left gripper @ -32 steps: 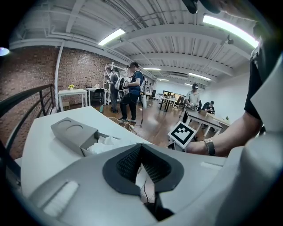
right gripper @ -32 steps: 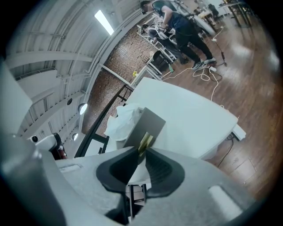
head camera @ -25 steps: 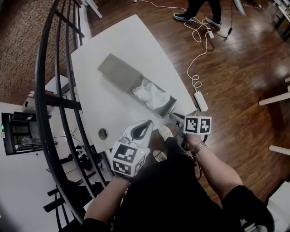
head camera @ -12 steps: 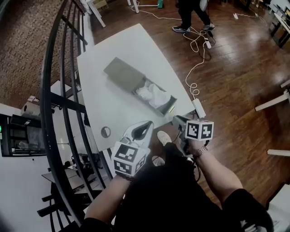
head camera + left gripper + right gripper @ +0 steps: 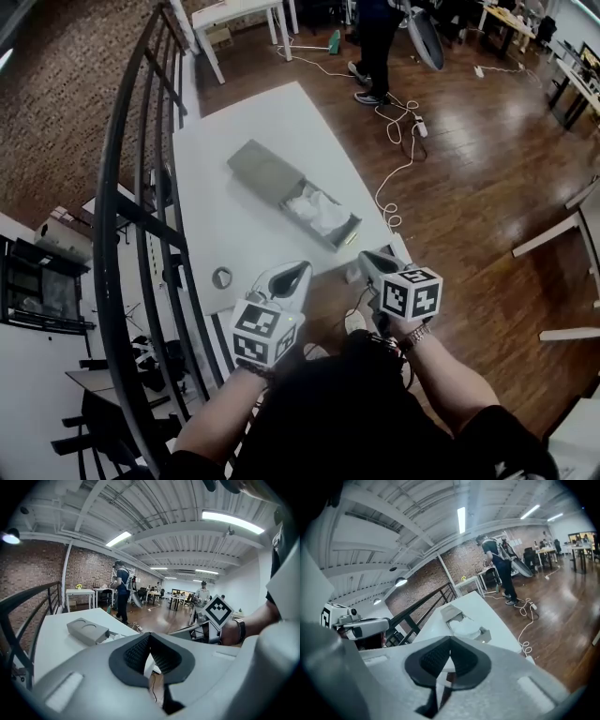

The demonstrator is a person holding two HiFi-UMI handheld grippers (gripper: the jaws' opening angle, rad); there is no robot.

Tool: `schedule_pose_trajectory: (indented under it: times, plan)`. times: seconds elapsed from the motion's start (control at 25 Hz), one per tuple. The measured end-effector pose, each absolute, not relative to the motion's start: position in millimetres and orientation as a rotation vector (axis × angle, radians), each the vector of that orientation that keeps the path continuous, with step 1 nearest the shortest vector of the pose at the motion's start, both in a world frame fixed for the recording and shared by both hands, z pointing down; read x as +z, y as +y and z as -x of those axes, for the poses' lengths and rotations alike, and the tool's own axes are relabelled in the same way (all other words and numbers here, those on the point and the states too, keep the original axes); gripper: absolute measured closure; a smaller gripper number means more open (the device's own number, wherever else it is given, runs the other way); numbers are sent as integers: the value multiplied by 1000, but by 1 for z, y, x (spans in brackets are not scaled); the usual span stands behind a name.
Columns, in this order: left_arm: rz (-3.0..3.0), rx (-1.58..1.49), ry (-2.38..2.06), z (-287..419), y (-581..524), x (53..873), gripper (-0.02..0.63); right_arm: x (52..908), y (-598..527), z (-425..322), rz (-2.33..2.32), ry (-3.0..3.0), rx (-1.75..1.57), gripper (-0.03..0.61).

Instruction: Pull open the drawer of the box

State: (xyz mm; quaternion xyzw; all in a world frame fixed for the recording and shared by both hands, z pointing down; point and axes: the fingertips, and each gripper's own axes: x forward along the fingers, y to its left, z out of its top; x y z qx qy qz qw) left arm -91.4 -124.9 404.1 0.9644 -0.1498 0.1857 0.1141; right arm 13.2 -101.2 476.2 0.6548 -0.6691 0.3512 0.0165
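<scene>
Head view: left claw and right claw are both clenched on nothing, off the bench's near edge. At their 12 o'clock lies the box, its drawer already out toward 5 o'clock, holding crumpled white material. The pull looks done; pulling further would need an opened claw.

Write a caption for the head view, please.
Grey rectangular box on white table, its drawer pulled open; left gripper and right gripper hover nearby, jaws together.
</scene>
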Motion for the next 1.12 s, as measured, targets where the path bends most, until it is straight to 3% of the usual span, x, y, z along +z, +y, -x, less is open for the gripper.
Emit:
schedule_pose_trajectory:
  times: [0.6,1.12]
  plan:
    - [-2787,404,-675,80,-87,373,597,383,-67,16,-1757,-2331,510,586]
    - [-2750,359,-867,54,2,356,598,352,15,14,-1552,-2493,345,586]
